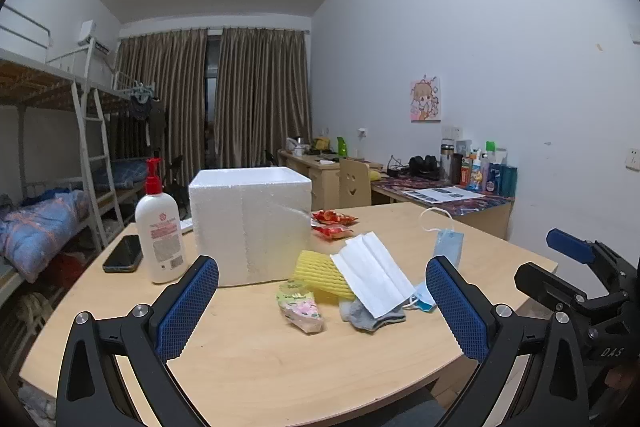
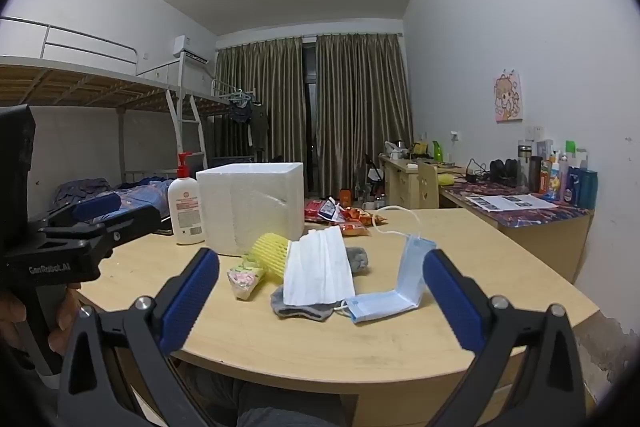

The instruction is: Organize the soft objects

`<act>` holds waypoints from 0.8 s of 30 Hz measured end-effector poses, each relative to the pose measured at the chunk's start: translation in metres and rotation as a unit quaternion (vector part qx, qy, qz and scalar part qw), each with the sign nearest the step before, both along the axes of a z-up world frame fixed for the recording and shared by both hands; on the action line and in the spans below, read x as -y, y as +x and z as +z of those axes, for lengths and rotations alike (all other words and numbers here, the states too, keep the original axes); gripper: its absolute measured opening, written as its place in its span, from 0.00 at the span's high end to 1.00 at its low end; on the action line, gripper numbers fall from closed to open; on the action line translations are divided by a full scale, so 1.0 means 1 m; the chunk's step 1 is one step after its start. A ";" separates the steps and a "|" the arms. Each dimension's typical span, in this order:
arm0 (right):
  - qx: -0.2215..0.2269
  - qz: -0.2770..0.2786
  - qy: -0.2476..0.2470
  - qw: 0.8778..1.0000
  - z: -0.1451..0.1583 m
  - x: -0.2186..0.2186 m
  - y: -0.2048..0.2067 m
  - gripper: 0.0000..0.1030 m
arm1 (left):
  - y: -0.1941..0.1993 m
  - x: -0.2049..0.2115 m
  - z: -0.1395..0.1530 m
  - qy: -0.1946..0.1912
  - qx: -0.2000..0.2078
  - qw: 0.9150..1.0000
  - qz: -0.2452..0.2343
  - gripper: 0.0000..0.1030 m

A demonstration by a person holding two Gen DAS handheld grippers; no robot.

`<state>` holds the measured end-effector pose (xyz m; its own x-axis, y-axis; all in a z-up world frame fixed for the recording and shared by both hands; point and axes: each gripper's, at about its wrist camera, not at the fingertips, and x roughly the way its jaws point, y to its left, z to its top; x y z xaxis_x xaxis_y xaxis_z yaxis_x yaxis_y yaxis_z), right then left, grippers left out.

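Showing only rightward — perhaps a hand.

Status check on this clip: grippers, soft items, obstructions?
Left gripper and right gripper open, empty, short of the pile. White mask lies over grey sock, blue mask beside. Foam box behind; nothing blocking.

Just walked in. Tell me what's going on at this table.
A person holds a hand-held gripper in each hand over a wooden table, about to sort soft things. The left hand-held gripper and right hand-held gripper are both open and empty. Nothing is picked up yet. A white face mask lies over a grey sock, beside a yellow foam net, a blue face mask and a candy bag, all in front of a white foam box.
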<state>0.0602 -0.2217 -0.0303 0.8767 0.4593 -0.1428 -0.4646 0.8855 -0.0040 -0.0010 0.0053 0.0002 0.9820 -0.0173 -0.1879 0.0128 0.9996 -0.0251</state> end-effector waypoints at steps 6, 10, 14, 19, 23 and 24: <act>-0.001 -0.001 0.001 1.000 0.000 0.001 0.001 0.00 | 0.001 0.001 -0.001 0.007 -0.004 1.000 -0.001 0.00; 0.001 -0.002 0.000 1.000 0.001 0.002 0.000 0.00 | -0.001 0.003 -0.002 0.013 0.001 1.000 -0.002 0.00; 0.000 -0.002 0.001 1.000 0.002 0.002 0.000 0.00 | -0.003 0.004 -0.001 0.014 0.003 1.000 -0.005 0.00; 0.003 -0.004 -0.001 1.000 0.004 0.003 -0.001 0.00 | -0.001 0.001 0.000 0.011 -0.001 1.000 -0.001 0.00; 0.001 -0.003 0.003 1.000 0.005 0.005 0.000 0.00 | 0.001 -0.001 0.000 0.004 -0.003 1.000 0.000 0.00; 0.001 -0.003 0.002 1.000 0.005 0.005 0.000 0.00 | 0.001 -0.001 0.000 0.005 -0.004 1.000 0.000 0.00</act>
<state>0.0600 -0.2266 -0.0256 0.8799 0.4543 -0.1389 -0.4589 0.8885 -0.0011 0.0000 0.0058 0.0003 0.9805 -0.0147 -0.1960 0.0118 0.9998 -0.0158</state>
